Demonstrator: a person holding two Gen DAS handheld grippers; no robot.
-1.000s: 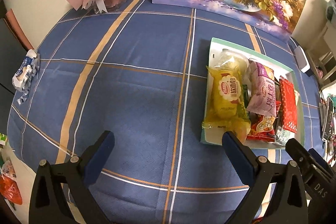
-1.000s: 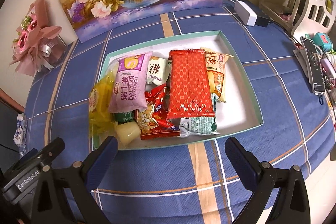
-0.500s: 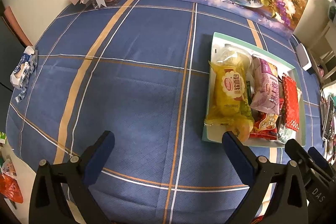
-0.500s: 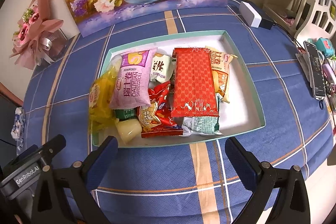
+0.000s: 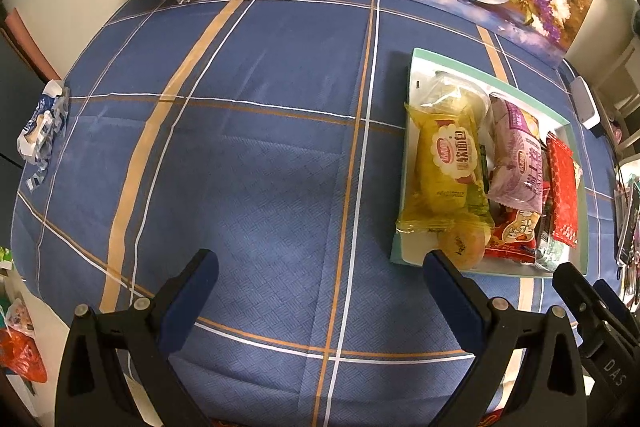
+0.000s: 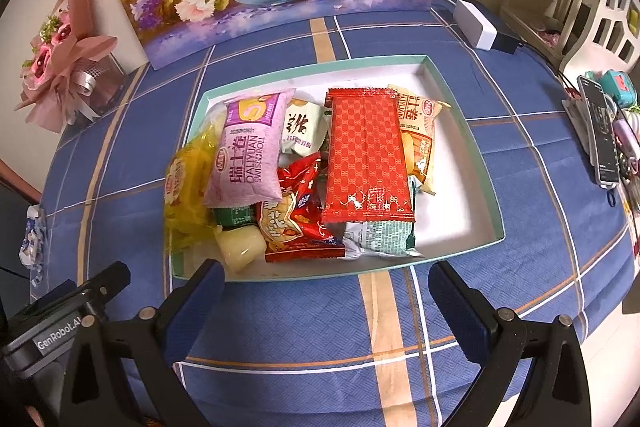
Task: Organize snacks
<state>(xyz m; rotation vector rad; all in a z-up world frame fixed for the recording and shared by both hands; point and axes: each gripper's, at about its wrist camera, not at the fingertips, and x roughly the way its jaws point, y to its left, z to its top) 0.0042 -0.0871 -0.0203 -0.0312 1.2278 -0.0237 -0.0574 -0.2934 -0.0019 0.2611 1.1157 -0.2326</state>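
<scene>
Both cameras are edging closer to the tray (image 6: 460, 99) than a second ago, so the snacks are filling more of the right wrist view. Right gripper (image 6: 324, 291) is hovering over the blue checked tablecloth (image 6: 400, 347) just short of the tray's near rim, its jaws spread wide and holding nothing. Left gripper (image 5: 320, 279) is hanging over bare cloth to the tray's left, equally spread and empty. Inside the tray, packets are lying heaped toward the left: a yellow bread pack (image 6: 186, 187) is drooping over the rim, a pink roll packet (image 6: 248, 151) is resting partly on it, and a long red packet (image 6: 366, 155) is lying across the middle.
</scene>
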